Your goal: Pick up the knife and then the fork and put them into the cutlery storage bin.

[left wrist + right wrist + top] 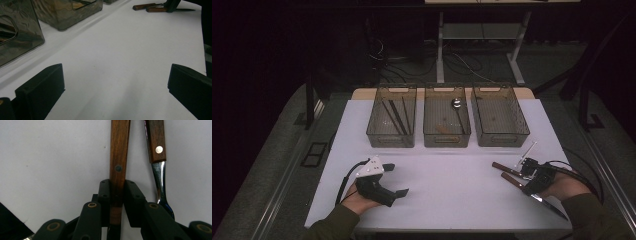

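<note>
Close to the table's right edge my right gripper [524, 183] [117, 187] is shut on the wooden handle of a knife [512, 179] [120, 150], near where the handle meets the blade. The blade runs back under the hand toward the front edge. A second wooden-handled utensil [504, 168] [156, 142] with a shiny metal neck lies right beside the knife, outside the jaws. My left gripper [398, 179] [116, 82] rests at the front left, open, with only bare table between its jaws. In the left gripper view both handles [150, 7] lie at the far end of the table.
Three dark see-through bins stand in a row at the back of the white table [452, 200]: the left bin [390, 145] holds dark sticks, the middle bin [447, 145] a metal spoon, the right bin [502, 144] looks nearly bare. Table legs and cables lie beyond.
</note>
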Available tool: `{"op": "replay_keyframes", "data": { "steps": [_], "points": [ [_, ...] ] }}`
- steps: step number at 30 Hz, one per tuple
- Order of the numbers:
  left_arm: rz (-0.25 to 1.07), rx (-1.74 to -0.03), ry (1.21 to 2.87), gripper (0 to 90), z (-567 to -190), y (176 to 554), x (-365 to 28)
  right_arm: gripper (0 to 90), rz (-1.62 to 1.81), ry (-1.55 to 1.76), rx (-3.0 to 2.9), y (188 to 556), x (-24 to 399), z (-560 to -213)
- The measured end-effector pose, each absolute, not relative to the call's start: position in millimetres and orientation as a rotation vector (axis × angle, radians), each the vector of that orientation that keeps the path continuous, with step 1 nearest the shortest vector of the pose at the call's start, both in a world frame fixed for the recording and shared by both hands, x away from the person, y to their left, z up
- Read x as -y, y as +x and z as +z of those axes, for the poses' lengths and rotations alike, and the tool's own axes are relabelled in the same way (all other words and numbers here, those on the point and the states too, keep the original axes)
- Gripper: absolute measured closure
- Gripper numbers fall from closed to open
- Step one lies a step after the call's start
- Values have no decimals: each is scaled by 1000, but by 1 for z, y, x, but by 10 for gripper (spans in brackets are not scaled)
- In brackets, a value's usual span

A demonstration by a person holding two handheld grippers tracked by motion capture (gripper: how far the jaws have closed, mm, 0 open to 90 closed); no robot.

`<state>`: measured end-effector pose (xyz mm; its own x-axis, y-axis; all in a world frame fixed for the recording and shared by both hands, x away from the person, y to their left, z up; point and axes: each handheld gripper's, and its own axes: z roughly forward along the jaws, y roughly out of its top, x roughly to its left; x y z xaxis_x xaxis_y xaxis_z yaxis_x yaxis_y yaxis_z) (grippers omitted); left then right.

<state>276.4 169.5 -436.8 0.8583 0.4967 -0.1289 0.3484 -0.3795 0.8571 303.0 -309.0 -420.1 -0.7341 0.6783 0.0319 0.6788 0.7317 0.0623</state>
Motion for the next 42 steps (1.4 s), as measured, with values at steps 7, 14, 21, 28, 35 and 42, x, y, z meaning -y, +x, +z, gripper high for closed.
{"op": "replay_keyframes", "data": {
  "steps": [7, 14, 21, 28, 35, 42],
  "points": [
    [181, -618, 2005, 0, -437, 276, -170, 766, -124, -1141, 2938, 300, 308, -418],
    [183, -622, 2003, 0, -437, 276, -170, 766, -355, -1154, 2954, 298, 313, -401],
    [183, -622, 2004, 0, -437, 276, -170, 766, -534, -1229, 2963, 303, 316, -386],
    [184, -626, 2001, 0, -437, 277, -171, 765, -704, -1303, 2951, 315, 320, -375],
    [184, -627, 2003, 0, -437, 277, -172, 766, -899, -1383, 2914, 326, 323, -364],
    [183, -628, 2000, 0, -437, 277, -172, 766, -1076, -1438, 2887, 336, 323, -351]
  ]
}}
